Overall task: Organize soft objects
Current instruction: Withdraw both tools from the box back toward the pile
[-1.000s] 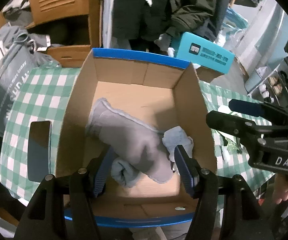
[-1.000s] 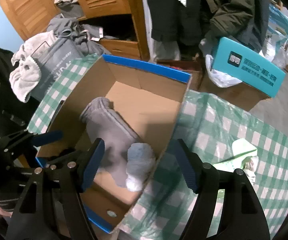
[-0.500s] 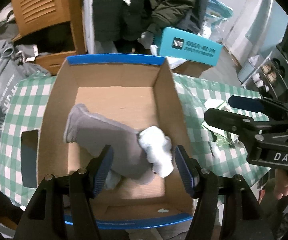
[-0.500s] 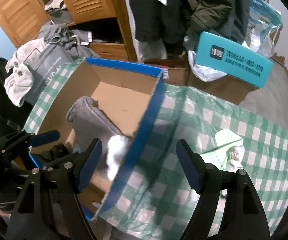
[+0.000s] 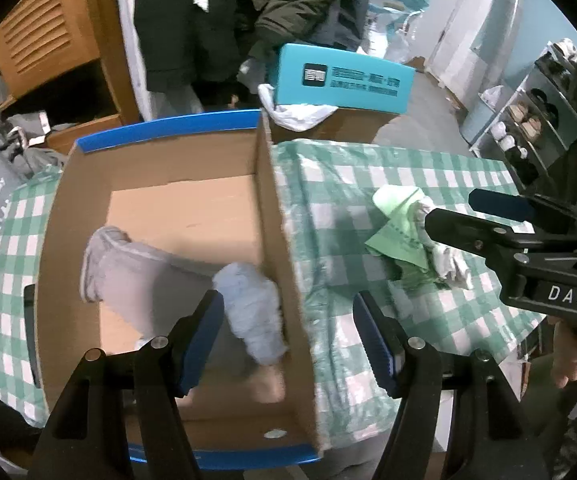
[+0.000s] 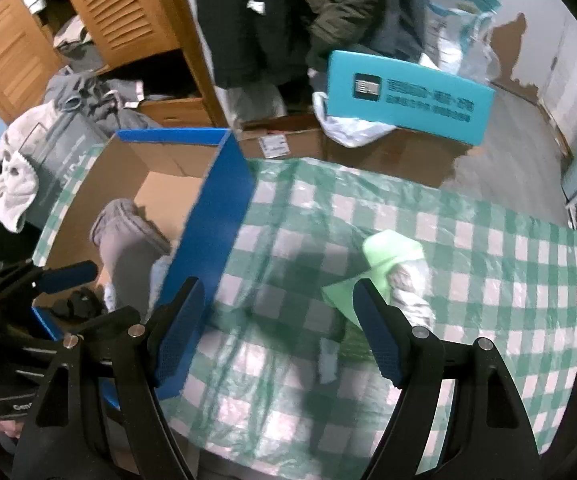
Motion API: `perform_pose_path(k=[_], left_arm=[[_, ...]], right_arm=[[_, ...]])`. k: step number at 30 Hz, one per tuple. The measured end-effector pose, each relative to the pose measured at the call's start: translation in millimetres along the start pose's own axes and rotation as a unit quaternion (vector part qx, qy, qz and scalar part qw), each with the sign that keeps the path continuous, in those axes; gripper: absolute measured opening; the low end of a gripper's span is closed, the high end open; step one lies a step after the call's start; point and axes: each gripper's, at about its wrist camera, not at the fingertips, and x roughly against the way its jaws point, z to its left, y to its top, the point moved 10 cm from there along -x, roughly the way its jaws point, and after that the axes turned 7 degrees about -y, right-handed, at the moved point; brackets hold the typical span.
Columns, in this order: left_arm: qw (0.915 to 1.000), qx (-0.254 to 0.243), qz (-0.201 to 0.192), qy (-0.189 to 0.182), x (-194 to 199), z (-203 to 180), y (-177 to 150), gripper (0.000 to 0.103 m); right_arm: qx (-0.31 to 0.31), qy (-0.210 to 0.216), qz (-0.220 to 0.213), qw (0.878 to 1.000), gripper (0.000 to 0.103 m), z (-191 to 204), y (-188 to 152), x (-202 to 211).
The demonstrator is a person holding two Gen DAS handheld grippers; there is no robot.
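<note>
A blue-rimmed cardboard box stands on the green checked tablecloth. In it lie a grey mitten and a pale blue-grey sock roll. The box and mitten also show in the right wrist view. My left gripper is open and empty above the box's right wall. A light green cloth with whitish-grey soft items lies on the table right of the box. My right gripper is open and empty, just left of the green cloth.
A teal box sits on a brown carton beyond the table. Dark coats hang behind. Wooden louvred doors and a pile of grey clothes and a white towel are at the left. Shelves stand at the right.
Both grippers have moved right, from over the box toward the tablecloth and the green cloth. The mitten and sock roll stay in the box. Both grippers stay open.
</note>
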Motion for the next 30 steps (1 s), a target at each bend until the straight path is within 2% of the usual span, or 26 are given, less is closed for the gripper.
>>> perform_pose_path(k=[15,23,30], left_arm=[[0.9993,-0.011,0.025,-0.025,-27.1,-48.1,5.3,0.069],[0.9988,-0.005,0.037,-0.030,-46.9,-58.5,7.1,0.069],[0.9982,0.003,0.053,-0.029,-70.6,-63.4,7.9,0.069]], right_arm=[[-0.035,-0.018,-0.003,0.999,0.077,-58.7,-14.1,3.0],[-0.057,-0.038,0.021,0.997,0.077,-94.9,-29.0,-21.5],[-0.067,-0.033,0.038,0.996,0.077,-109.6,-40.2,-43.5]])
